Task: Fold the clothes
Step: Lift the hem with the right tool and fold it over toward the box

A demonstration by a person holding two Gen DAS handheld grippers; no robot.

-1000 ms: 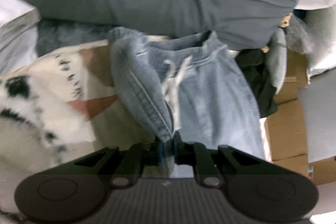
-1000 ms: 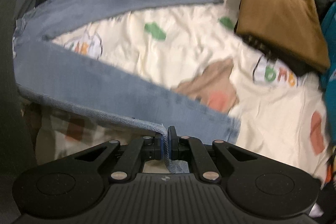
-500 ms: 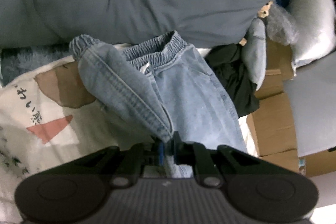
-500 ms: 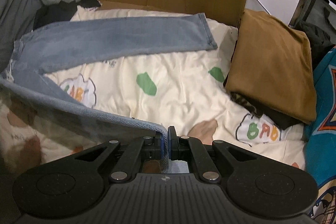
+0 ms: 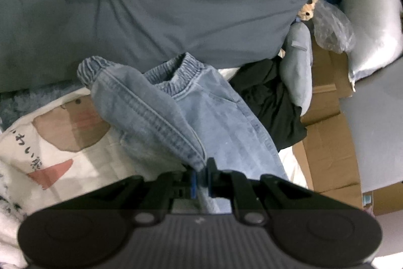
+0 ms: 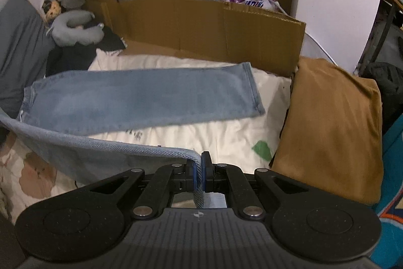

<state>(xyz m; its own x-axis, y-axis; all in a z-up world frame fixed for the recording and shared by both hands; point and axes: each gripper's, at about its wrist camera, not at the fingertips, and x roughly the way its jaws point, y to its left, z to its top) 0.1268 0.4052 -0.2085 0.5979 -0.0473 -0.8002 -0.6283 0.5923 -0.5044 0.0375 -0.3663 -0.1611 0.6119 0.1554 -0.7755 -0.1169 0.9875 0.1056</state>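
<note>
Light blue jeans [image 5: 221, 122] with an elastic waistband lie on a cream printed bedsheet [image 5: 50, 155]. My left gripper [image 5: 201, 177] is shut on a fold of the jeans near the waist and holds that side lifted. My right gripper [image 6: 200, 172] is shut on the hem edge of one jeans leg [image 6: 105, 150] and holds it raised above the sheet. The other leg [image 6: 141, 100] lies flat and straight across the sheet [image 6: 214, 132] beyond it.
A folded brown garment [image 6: 332, 127] lies on the right. A cardboard wall [image 6: 206, 27] stands behind the bed. A grey pillow [image 5: 151, 4], a black garment [image 5: 272, 102], a grey neck pillow [image 6: 75, 29] and cardboard boxes [image 5: 327, 143] are near the waistband.
My right gripper has lifted the leg hem and carried it toward the flat leg. My left gripper has raised the waist fold and the view has shifted slightly toward the pillow.
</note>
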